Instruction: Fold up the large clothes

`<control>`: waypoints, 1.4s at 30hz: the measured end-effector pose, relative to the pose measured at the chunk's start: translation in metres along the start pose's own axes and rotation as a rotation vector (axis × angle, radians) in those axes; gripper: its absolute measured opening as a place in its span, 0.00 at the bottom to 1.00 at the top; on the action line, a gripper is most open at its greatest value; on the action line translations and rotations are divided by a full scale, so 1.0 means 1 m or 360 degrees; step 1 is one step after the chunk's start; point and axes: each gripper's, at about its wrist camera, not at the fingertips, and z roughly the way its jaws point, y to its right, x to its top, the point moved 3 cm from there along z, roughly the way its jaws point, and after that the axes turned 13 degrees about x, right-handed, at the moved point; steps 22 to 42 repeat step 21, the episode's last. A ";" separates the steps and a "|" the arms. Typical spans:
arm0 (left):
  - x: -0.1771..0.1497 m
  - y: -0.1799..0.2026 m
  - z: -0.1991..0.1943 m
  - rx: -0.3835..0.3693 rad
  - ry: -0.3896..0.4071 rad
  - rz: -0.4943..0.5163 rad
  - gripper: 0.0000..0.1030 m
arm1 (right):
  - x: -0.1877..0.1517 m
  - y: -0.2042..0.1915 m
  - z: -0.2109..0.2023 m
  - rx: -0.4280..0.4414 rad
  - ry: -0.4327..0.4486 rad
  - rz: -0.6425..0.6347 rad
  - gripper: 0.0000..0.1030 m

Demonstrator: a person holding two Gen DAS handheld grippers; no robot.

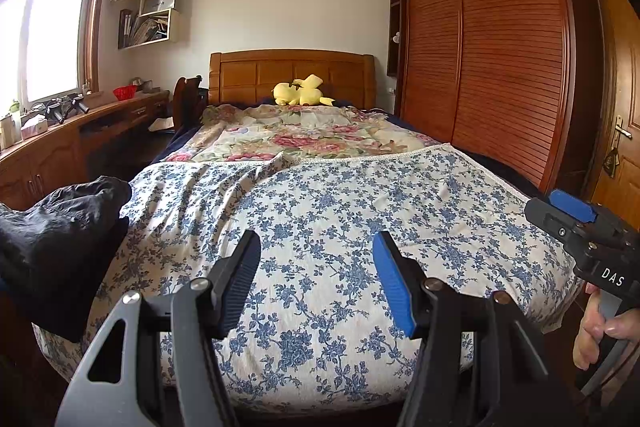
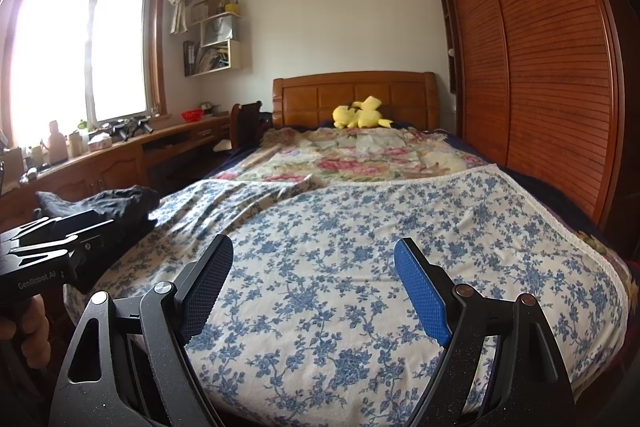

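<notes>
Left wrist view, left gripper point(image 1: 316, 279) spread, right gripper point(image 2: 314, 289) spread, dark garment point(image 1: 60, 239) cut off

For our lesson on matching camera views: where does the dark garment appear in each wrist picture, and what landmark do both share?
Left wrist view: the dark garment lies at the left edge, on the bed's near left corner.
Right wrist view: the dark garment sits mid-left, behind the left gripper.
Shared landmark: the yellow plush toy by the headboard.
</notes>
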 end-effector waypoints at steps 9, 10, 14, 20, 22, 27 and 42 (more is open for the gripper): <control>-0.002 0.000 0.001 -0.0006 0.0003 -0.0006 0.56 | 0.001 0.000 0.000 0.0000 0.0000 0.0001 0.82; -0.001 0.000 0.001 -0.0004 0.0003 -0.0005 0.56 | 0.001 0.000 0.000 0.0000 0.0001 0.0002 0.82; -0.001 0.000 0.001 -0.0004 0.0004 -0.0006 0.56 | -0.001 -0.001 -0.001 0.0001 0.0007 0.0001 0.82; -0.002 0.001 0.001 -0.0004 0.0003 -0.0007 0.56 | 0.001 -0.002 -0.001 0.0006 0.0007 -0.0001 0.82; -0.002 0.001 0.000 -0.0004 0.0004 -0.0006 0.56 | 0.000 -0.002 -0.001 0.0004 0.0008 -0.0001 0.82; -0.002 0.001 0.000 -0.0004 0.0004 -0.0006 0.56 | 0.000 -0.002 -0.001 0.0004 0.0008 -0.0001 0.82; -0.002 0.001 0.000 -0.0004 0.0004 -0.0006 0.56 | 0.000 -0.002 -0.001 0.0004 0.0008 -0.0001 0.82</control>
